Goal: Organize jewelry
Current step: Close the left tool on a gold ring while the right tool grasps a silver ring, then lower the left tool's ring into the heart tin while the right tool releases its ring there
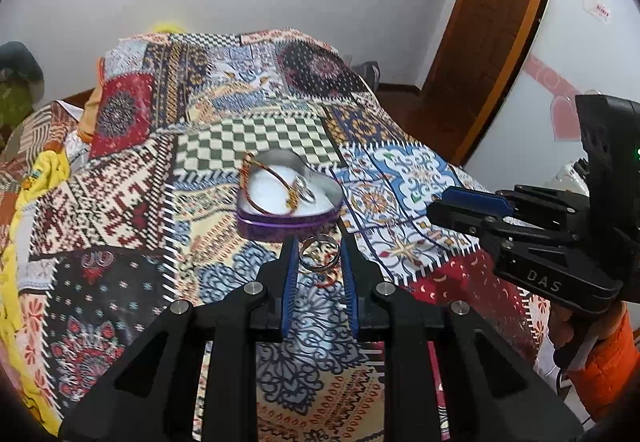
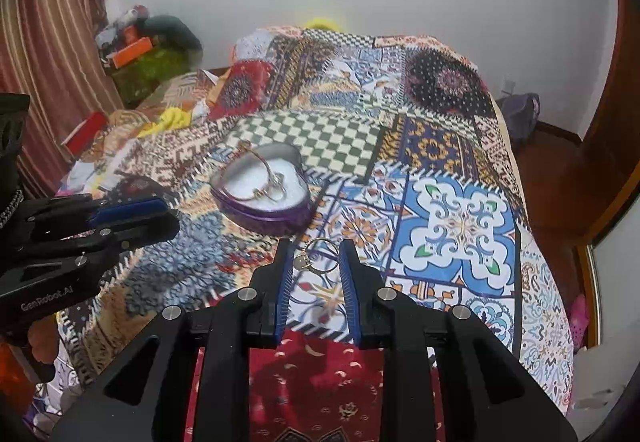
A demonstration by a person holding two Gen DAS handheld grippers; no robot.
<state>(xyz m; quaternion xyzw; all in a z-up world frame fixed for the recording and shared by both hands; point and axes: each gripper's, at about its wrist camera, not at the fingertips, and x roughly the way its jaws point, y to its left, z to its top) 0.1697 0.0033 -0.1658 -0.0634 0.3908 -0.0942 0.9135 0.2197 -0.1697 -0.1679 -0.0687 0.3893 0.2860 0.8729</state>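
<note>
A purple heart-shaped tin [image 1: 288, 220] [image 2: 272, 220] with a white lining sits open on the patterned bedspread. A red-gold bangle [image 1: 264, 182] [image 2: 244, 174] and a small ring [image 1: 306, 190] [image 2: 277, 188] lie inside it. My left gripper [image 1: 319, 252] is shut on a wide silver ring [image 1: 320, 254], held just in front of the tin. My right gripper [image 2: 316, 256] is shut on a thin gold ring with a pearl [image 2: 316, 256], held near the tin's right front. Each gripper also shows from the side in the other's view [image 1: 468, 204] [image 2: 136, 218].
The patchwork bedspread [image 1: 256, 138] [image 2: 460, 226] covers the whole bed. Yellow cloth [image 1: 44, 178] and clutter [image 2: 132, 42] lie at the left. A wooden door [image 1: 492, 22] stands at the right; the bed's right edge drops to the floor [image 2: 552, 170].
</note>
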